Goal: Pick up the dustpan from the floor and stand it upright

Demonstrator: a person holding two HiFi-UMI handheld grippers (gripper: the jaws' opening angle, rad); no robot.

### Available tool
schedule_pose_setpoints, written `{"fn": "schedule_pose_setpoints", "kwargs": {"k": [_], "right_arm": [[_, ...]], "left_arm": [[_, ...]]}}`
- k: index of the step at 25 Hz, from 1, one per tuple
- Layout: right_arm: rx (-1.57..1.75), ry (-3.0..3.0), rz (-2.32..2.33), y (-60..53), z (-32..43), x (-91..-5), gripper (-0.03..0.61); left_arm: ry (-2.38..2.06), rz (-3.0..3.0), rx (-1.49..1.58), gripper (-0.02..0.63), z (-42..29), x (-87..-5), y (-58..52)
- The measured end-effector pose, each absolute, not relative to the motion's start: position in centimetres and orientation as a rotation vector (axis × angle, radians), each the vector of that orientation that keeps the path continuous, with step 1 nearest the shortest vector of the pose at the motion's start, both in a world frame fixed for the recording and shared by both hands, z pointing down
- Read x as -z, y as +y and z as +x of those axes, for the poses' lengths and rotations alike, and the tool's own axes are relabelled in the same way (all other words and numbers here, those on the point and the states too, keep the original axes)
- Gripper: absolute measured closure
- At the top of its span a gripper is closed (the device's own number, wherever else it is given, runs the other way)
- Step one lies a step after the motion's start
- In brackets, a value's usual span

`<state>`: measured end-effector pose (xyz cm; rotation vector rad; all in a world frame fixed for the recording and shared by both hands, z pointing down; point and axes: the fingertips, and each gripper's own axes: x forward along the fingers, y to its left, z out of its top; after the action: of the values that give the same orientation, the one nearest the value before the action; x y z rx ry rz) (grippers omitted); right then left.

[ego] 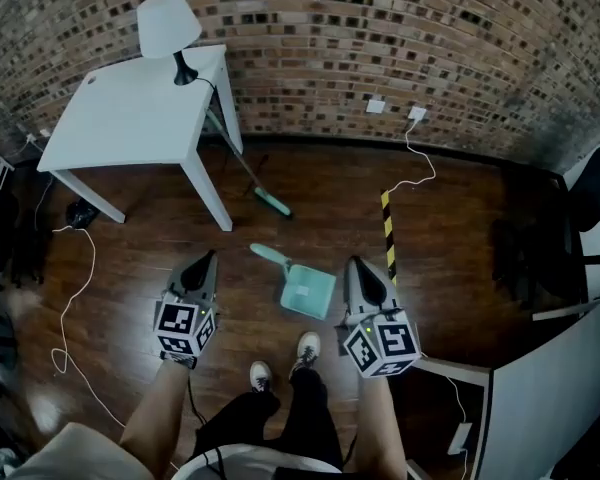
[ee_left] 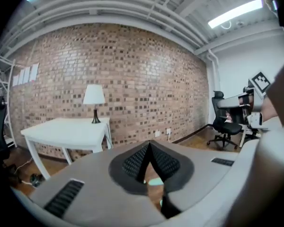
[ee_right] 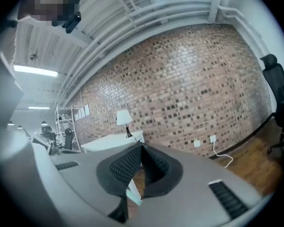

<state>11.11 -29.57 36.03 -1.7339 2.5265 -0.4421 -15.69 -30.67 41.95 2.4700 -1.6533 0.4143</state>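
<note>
The teal dustpan [ego: 307, 289] sits on the wooden floor between my two grippers, its handle [ego: 270, 256] pointing up and left; from above I cannot tell whether it lies flat or stands. My left gripper [ego: 209, 257] hangs to its left, shut and empty. On the other side, the right gripper [ego: 355, 264] is also shut and empty. Neither touches the dustpan. In the left gripper view the jaws of the left gripper [ee_left: 148, 145] meet at the tips, a bit of teal showing below them. In the right gripper view the right gripper [ee_right: 141, 147] is likewise shut, facing the brick wall.
A teal broom [ego: 273, 203] leans against the white table [ego: 130, 118], which carries a lamp [ego: 168, 23]. A yellow-black striped bar [ego: 388, 230] lies right of the dustpan. Cables [ego: 70, 298] trail on the floor. The person's shoes [ego: 306, 347] stand just below the dustpan. A white desk [ego: 555, 388] is at right.
</note>
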Motion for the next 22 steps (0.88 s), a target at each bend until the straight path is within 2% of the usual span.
{"fn": "schedule_pose_setpoints", "kwargs": {"k": [6,9,15,22], "right_arm": [[0.200,2.484,-1.632,-29.1,11.4,-21.0,0.600],[0.105,2.511,-1.607,-28.8,11.4,-15.7,0.600],[0.135,2.549,-1.596,-28.1,11.5,-13.3,0.598],[0.104,2.553,-1.560,-26.3,10.9,-12.7,0.600]], "left_arm": [[-1.724,2.566,-0.181,0.615,-16.1,-25.3,-29.9],[-1.744,2.605,-0.074,0.614,-15.6,-20.0,-29.6],[-1.812,2.611,0.040,0.612,-14.2,-15.6,-28.8],[-1.668,2.623,0.006,0.612,-13.2,-16.2,-27.3]]}}
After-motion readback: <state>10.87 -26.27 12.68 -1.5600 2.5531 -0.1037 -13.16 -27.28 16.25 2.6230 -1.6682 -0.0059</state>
